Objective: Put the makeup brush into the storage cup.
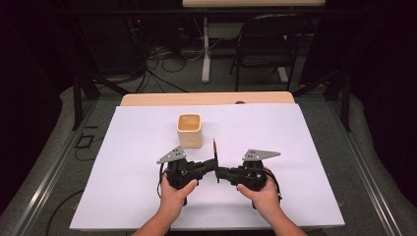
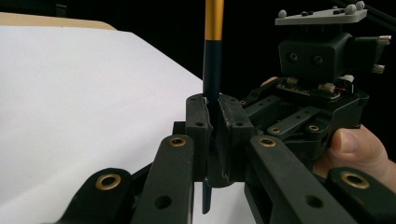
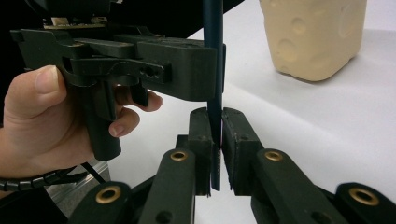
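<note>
One pencil [image 2: 213, 65], one cup [image 1: 190, 130], two tools.

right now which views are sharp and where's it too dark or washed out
High view: soft and slightly blurred, the white table cover evenly lit, the surroundings nearly black. Left gripper view: the thin dark pencil with a gold band is crisp, the white surface bright and featureless, the background black. Right gripper view: the cream dimpled cup looks slightly soft, with a faint shadow beneath it.
</note>
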`<state>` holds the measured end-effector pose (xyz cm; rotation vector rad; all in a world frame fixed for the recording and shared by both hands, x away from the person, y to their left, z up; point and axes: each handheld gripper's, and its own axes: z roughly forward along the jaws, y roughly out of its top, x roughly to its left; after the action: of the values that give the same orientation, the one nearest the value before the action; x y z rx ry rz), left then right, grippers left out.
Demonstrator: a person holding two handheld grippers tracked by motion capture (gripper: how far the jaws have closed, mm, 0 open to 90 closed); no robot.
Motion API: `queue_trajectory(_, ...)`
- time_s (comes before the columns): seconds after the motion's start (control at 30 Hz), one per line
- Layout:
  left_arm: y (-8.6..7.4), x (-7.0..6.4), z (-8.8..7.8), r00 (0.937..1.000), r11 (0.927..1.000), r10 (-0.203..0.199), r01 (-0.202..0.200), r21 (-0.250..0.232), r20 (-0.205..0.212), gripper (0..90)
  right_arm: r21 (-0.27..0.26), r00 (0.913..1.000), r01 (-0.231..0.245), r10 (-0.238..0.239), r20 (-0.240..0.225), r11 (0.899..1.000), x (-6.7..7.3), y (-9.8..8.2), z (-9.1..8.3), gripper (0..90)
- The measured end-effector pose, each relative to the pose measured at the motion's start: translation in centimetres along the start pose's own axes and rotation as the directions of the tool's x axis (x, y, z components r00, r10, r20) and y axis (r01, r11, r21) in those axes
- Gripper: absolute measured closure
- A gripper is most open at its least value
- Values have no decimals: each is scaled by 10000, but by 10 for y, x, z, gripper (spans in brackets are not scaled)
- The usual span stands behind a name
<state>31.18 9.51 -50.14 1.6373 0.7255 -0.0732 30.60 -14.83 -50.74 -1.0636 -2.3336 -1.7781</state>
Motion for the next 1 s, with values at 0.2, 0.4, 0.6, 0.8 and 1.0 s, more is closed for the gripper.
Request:
queue_trajectory(0.2, 0, 0, 0, 10000, 10000, -10, 10, -3, -14, 838, 5, 10000, -92, 92, -4, 10000, 0, 0, 0, 834)
queue_trajectory(0.4, 0, 1, 0, 10000, 10000, -32, 32, 26, 29, 838, 32, 10000, -78, 78, -33, 10000, 0, 0, 0, 841)
queue_trajectory(0.6, -1, 1, 0, 9999, 10000, -85, 85, 7, 71, 838, 88, 10000, -4, 4, -13, 10000, 0, 0, 0, 845)
queue_trajectory(0.8, 0, 1, 0, 9999, 10000, 8, -7, -47, 134, 790, 30, 9999, 136, -136, 7, 9999, 1, 1, 0, 847)
queue_trajectory(1.0, 2, 1, -1, 9998, 9999, -70, 73, -148, 201, 675, 192, 9993, 318, -322, 201, 9993, 0, 0, -2, 847)
